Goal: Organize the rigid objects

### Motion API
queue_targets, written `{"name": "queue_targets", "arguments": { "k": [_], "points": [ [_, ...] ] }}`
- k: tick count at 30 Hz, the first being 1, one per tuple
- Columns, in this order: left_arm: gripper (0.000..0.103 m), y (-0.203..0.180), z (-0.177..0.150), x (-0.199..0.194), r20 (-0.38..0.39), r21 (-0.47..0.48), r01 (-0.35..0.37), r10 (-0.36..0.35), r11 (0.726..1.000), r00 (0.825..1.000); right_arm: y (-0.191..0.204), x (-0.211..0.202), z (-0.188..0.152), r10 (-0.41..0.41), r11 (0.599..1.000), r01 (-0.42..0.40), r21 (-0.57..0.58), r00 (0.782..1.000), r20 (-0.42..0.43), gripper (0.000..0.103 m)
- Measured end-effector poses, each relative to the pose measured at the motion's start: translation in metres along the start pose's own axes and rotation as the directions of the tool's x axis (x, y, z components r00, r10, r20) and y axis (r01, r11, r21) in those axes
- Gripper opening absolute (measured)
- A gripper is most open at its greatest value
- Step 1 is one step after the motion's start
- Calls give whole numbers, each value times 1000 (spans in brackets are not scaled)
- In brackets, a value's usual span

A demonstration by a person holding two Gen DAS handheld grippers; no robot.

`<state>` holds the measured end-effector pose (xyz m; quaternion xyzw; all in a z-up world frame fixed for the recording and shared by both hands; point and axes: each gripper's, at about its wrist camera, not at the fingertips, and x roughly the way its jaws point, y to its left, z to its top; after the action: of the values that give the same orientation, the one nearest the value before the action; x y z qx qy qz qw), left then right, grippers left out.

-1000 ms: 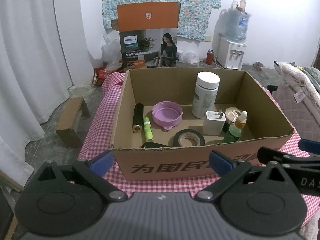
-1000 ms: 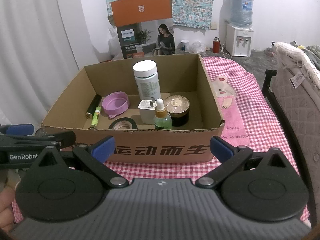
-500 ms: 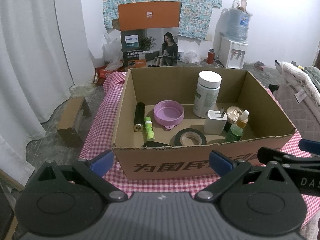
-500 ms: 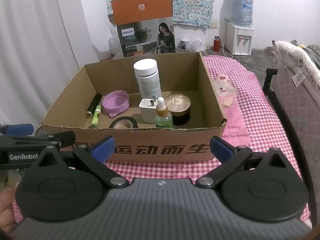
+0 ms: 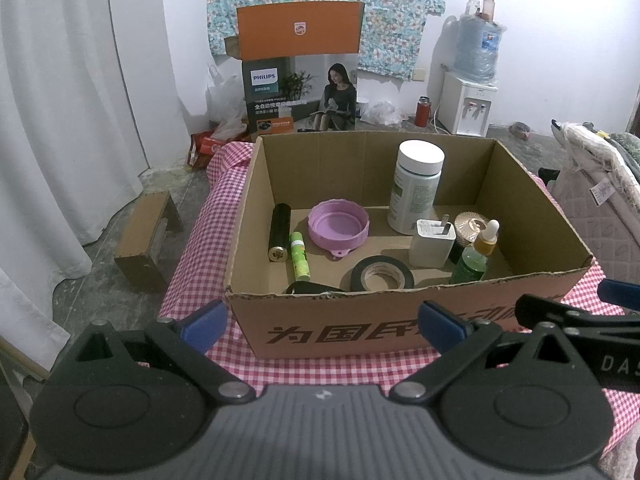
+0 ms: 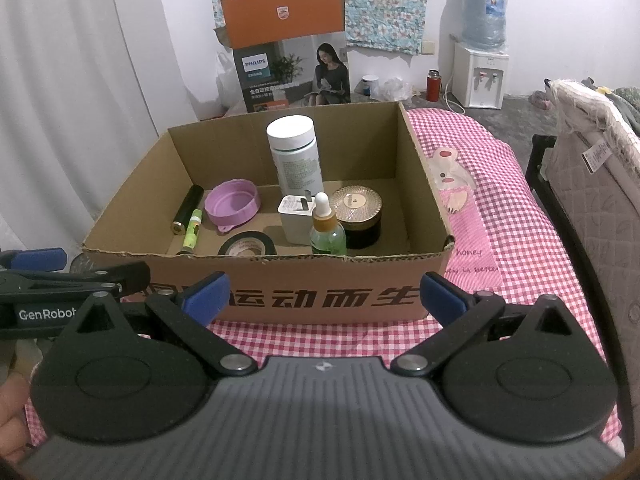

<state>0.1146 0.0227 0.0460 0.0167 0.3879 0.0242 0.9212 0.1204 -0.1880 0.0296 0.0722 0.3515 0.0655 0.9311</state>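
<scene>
Both my grippers, left (image 5: 322, 322) and right (image 6: 324, 294), hover spread and empty before the box (image 6: 280, 300) holding the items, so I'd clear the near wall before descending on the dropper (image 6: 328, 234).

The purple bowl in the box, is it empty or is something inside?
Empty: the purple bowl shows only its bare inner bottom.

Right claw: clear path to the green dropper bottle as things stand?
Probably yes. The right claw is open and empty outside the cardboard box, whose top is open. The green dropper bottle stands just behind the near wall, with the white charger and gold-lidded jar crowding it.
</scene>
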Motion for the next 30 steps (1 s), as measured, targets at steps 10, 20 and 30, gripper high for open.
{"name": "queue_targets", "arguments": {
  "k": [10, 20, 30],
  "points": [
    [102, -1, 0, 0, -3, -3, -4, 4, 1000, 1000, 0, 0, 0, 1, 1000, -1, 0, 1000, -1, 102],
    [102, -2, -1, 0, -4, -5, -9, 9, 1000, 1000, -1, 2, -1, 7, 1000, -7, 3, 1000, -6, 102],
    [102, 0, -1, -1, -5, -6, -8, 8, 1000, 1000, -2, 2, 1, 8, 1000, -8, 4, 1000, -10, 102]
  ]
}}
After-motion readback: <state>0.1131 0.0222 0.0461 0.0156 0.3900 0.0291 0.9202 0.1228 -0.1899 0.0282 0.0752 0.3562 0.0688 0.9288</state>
